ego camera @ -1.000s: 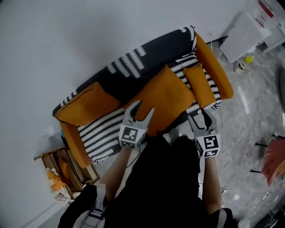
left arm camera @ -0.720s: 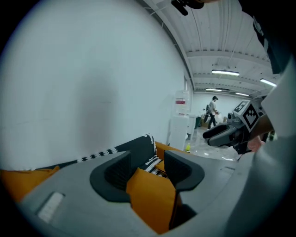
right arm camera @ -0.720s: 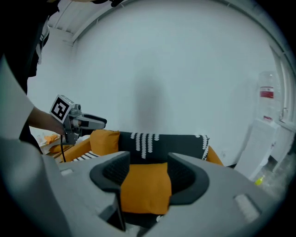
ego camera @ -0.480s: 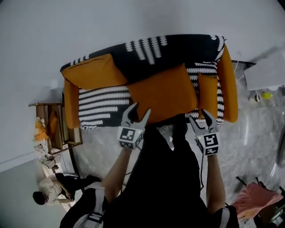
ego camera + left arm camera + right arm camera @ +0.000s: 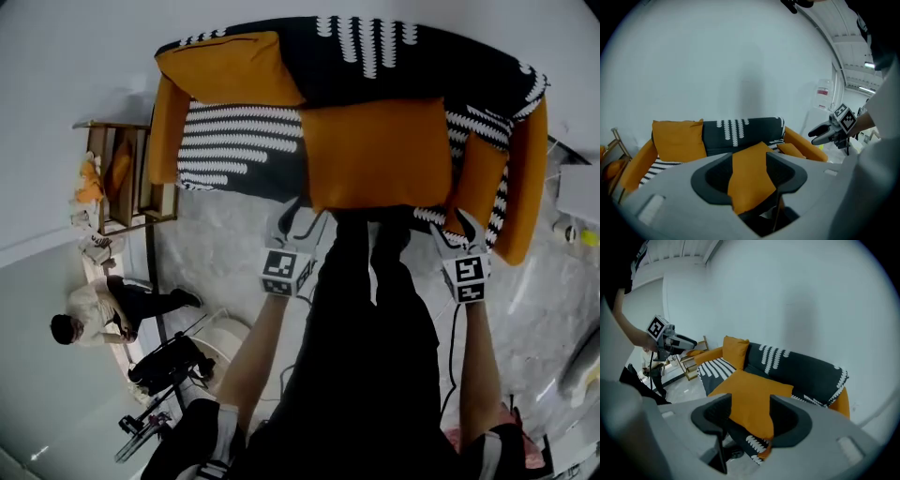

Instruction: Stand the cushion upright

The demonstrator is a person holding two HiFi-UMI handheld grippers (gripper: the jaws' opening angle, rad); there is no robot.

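A large orange cushion (image 5: 375, 150) lies flat on the middle of the black-and-white sofa's seat (image 5: 239, 141). My left gripper (image 5: 302, 214) is open at the seat's front edge, just short of the cushion's near left corner. The right gripper (image 5: 461, 232) is open near the cushion's near right corner. In the left gripper view the cushion (image 5: 752, 154) shows beyond the parted jaws, apart from them. The right gripper view shows the same cushion (image 5: 750, 397) past its empty jaws. Nothing is held.
A second orange cushion (image 5: 230, 67) leans upright at the sofa's back left. A small orange cushion (image 5: 480, 178) rests by the right armrest (image 5: 525, 187). A wooden side shelf (image 5: 122, 178) stands left of the sofa. A person (image 5: 94, 314) crouches on the floor at left.
Both grippers have come down and forward to the seat's front edge, and the sofa has shifted up in the head view. The jaws stayed open and the cushion has not moved.
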